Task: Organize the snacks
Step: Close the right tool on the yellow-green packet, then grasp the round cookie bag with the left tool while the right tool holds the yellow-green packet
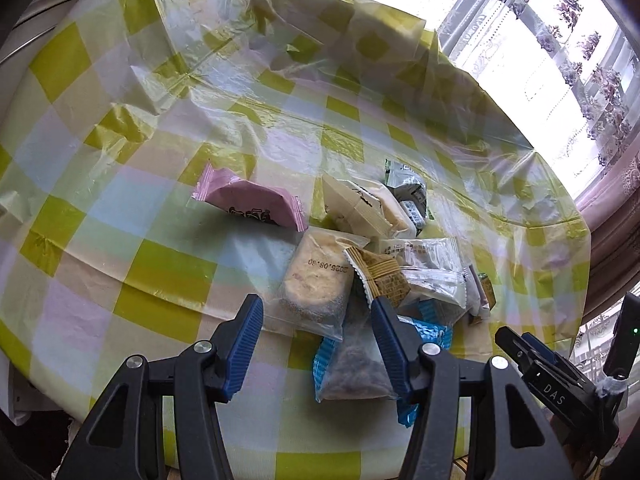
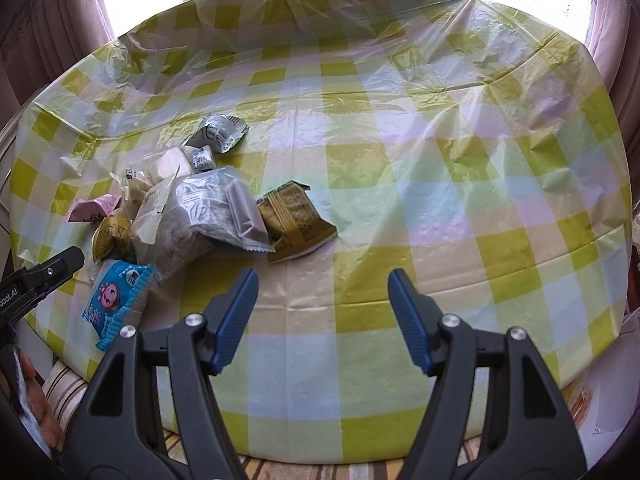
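Observation:
A pile of wrapped snacks lies on the round table. In the left wrist view I see a pink packet (image 1: 250,205), a clear packet with a pale cake (image 1: 316,280), a brown-yellow packet (image 1: 380,276), a cream packet (image 1: 360,206) and a blue packet (image 1: 352,364). My left gripper (image 1: 318,322) is open, its jaws either side of the clear packet's near edge and above the blue packet. In the right wrist view my right gripper (image 2: 322,296) is open and empty, over bare cloth, right of the pile. A yellow-brown packet (image 2: 296,220) and the blue packet (image 2: 116,300) show there.
A green, yellow and white checked plastic cloth (image 2: 440,200) covers the table, wrinkled and bunched at the far edge. Curtains and a bright window (image 1: 560,80) stand behind. The right gripper's body (image 1: 552,368) shows at the lower right of the left wrist view.

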